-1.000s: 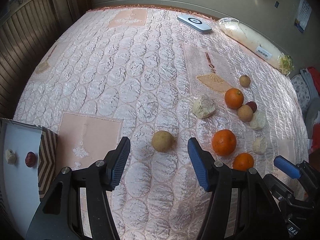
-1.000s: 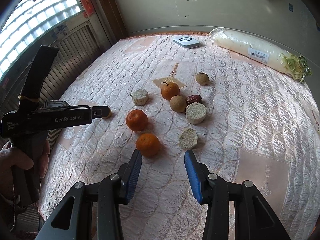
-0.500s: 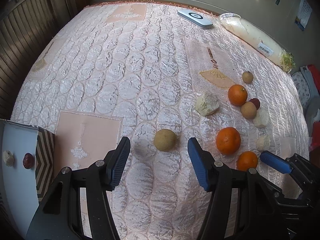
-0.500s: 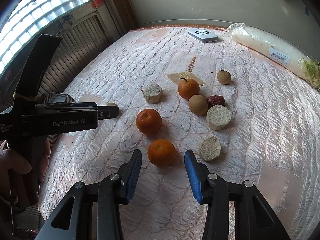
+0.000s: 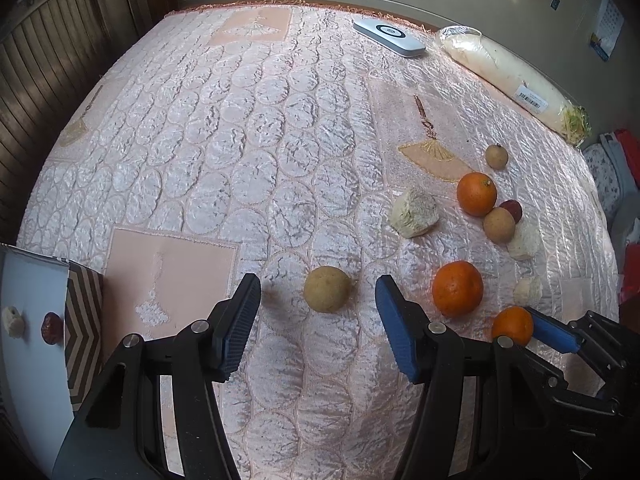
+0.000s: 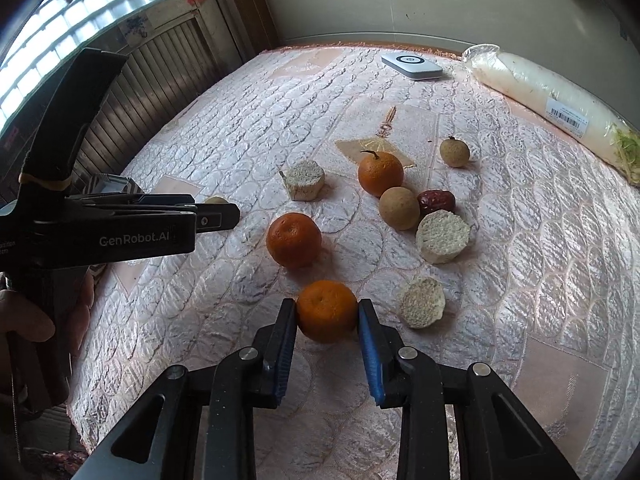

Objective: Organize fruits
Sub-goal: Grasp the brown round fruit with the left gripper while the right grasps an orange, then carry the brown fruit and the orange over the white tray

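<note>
The right gripper [image 6: 326,306] has its jaws closing, and both blue pads touch the sides of a small orange [image 6: 326,311] lying on the pink quilted cover [image 6: 240,120]. The left wrist view shows the same orange [image 5: 512,326] against a blue finger [image 5: 554,334]. My left gripper [image 5: 316,280] is open, and a round tan fruit [image 5: 327,289] lies untouched on the cover between its fingertips. More oranges [image 6: 293,239] [image 6: 380,173], tan fruits [image 6: 399,208], a red date [image 6: 436,200] and pale cut chunks [image 6: 442,236] lie beyond.
At the cover's left edge a white tray [image 5: 32,280] with a striped rim holds a red date [image 5: 51,323] and a pale piece [image 5: 12,322]. A bagged white radish [image 6: 552,104] and a white flat device [image 6: 412,66] lie at the far edge by the wall.
The right gripper came forward and down around the nearest orange, and its jaws narrowed onto it. The left gripper stayed put, still open around the tan fruit.
</note>
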`<state>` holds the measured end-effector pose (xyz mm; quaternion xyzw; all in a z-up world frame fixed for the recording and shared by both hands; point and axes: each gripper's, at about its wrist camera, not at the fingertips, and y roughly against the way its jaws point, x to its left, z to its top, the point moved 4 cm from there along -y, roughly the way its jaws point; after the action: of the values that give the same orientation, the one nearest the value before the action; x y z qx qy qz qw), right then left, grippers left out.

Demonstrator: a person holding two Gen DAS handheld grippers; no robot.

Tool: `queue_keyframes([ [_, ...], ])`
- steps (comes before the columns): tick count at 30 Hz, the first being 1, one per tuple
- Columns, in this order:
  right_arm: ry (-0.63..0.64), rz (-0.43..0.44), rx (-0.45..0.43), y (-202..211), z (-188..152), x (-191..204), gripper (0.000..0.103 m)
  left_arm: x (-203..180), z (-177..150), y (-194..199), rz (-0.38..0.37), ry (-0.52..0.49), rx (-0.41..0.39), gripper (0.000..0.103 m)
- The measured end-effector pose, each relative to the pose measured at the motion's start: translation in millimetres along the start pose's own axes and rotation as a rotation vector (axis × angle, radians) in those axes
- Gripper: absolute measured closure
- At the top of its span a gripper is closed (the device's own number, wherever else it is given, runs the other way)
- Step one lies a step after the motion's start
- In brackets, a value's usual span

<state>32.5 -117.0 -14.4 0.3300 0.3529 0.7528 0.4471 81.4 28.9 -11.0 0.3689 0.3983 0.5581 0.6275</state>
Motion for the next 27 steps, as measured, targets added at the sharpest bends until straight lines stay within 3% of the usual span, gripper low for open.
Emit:
queue_keyframes([
  [2,-0.004,-0.001,-0.004,3.2,-0.4,-1.1,0.074,-0.6,0.0,0.5,0.013,-0.017,-0.009,0.046],
  [4,-0.008,-0.002,-0.007,6.0,-1.4,-1.6,0.074,-1.9,-0.7,0.1,0.031,-0.039,-0.009,0.066],
  [7,-0.018,0.003,-0.011,8.9,-2.2,-1.5,0.074,-4.1,-3.0,-2.1,0.024,-0.057,-0.001,0.078],
  [27,0.045,0.025,-0.039,19.8,10.0,38.5,0.074,32.7,-10.0,51.2,0.044,0.021,-0.077,0.079],
])
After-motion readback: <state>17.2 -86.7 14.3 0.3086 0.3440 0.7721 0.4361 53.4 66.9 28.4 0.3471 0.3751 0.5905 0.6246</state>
